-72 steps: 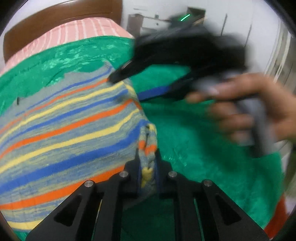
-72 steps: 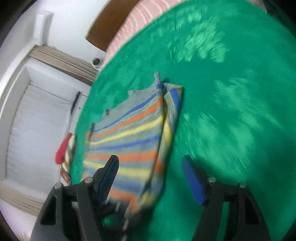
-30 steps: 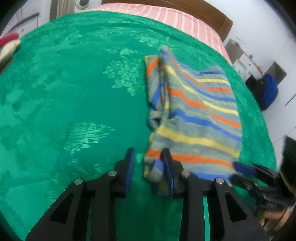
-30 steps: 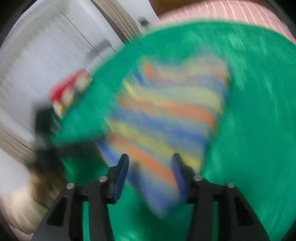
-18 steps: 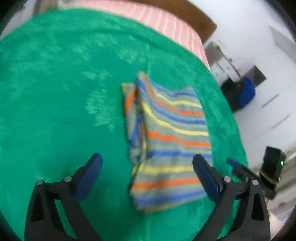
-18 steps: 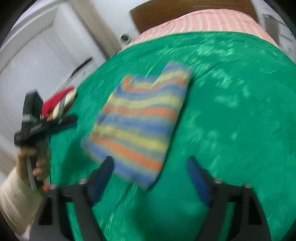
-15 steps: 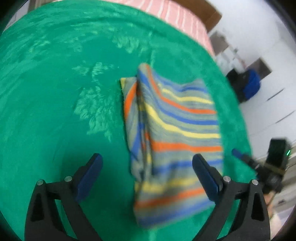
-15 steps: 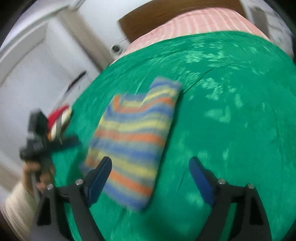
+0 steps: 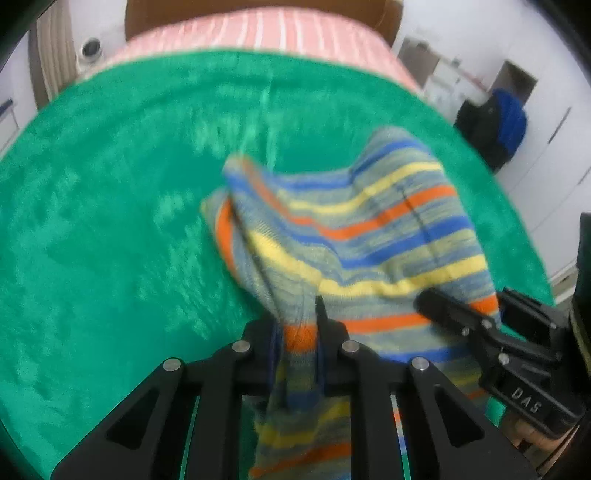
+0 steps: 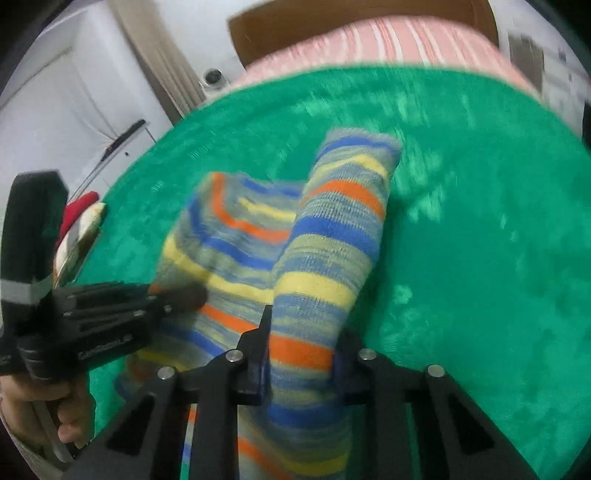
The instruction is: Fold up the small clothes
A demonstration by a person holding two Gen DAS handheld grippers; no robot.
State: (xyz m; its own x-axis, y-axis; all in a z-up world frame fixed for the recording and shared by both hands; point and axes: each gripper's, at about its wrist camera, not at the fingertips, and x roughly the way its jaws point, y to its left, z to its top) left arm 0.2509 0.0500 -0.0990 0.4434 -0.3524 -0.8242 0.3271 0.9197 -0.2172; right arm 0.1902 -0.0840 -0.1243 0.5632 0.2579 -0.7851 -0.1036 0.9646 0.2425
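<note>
A striped knit garment (image 9: 369, 229), grey with blue, orange and yellow bands, lies partly lifted over the green blanket (image 9: 110, 221). My left gripper (image 9: 299, 343) is shut on the garment's near left edge. My right gripper (image 10: 299, 350) is shut on its near right edge (image 10: 321, 258). The right gripper also shows in the left wrist view (image 9: 480, 332) at the lower right. The left gripper shows in the right wrist view (image 10: 110, 306) at the left, held by a hand. The cloth hangs down between both pairs of fingers.
The blanket (image 10: 480, 221) covers a bed with a pink striped sheet (image 9: 258, 33) and a wooden headboard (image 10: 332, 22) at the far end. Red and white items (image 10: 81, 214) lie at the bed's left edge. A dark bag (image 9: 495, 125) stands by the right wall.
Both grippers were open above the flat folded garment. They have come down, closed on its near edge, and lifted it so the cloth bunches and drapes.
</note>
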